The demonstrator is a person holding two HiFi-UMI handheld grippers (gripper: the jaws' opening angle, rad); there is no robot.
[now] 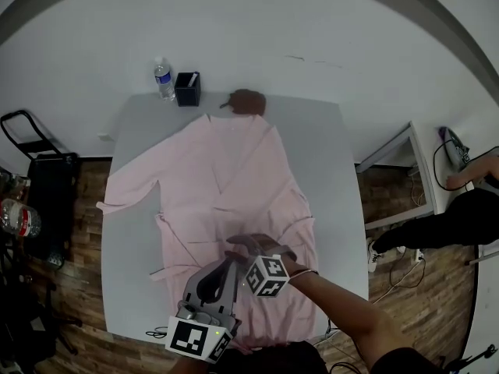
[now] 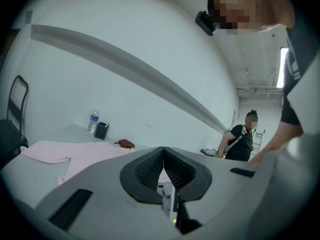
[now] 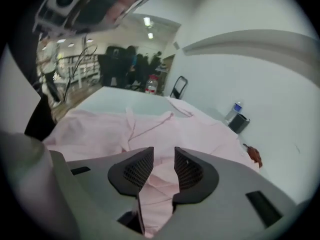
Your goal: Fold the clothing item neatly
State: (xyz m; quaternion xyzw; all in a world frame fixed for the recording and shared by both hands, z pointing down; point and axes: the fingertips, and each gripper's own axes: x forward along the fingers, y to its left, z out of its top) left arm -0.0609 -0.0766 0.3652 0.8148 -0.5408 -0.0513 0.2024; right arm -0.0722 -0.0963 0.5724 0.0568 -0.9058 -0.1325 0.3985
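Observation:
A pink robe (image 1: 234, 178) lies spread on the grey table (image 1: 320, 139), collar at the far end and one sleeve out to the left. My right gripper (image 3: 163, 156) hovers low over the robe's near part, jaws open. Pink cloth shows below the gap, and the pads do not press on it. In the head view its marker cube (image 1: 269, 276) sits over the robe's lower middle. My left gripper (image 2: 163, 150) is shut on nothing and held above the table's near edge, close beside the right one (image 1: 224, 266).
A water bottle (image 1: 163, 79), a black cup (image 1: 187, 89) and a brown object (image 1: 245, 101) stand at the table's far edge. A black trolley (image 1: 47, 185) is on the floor at left. A white table (image 1: 405, 170) and a seated person (image 1: 468, 209) are at right.

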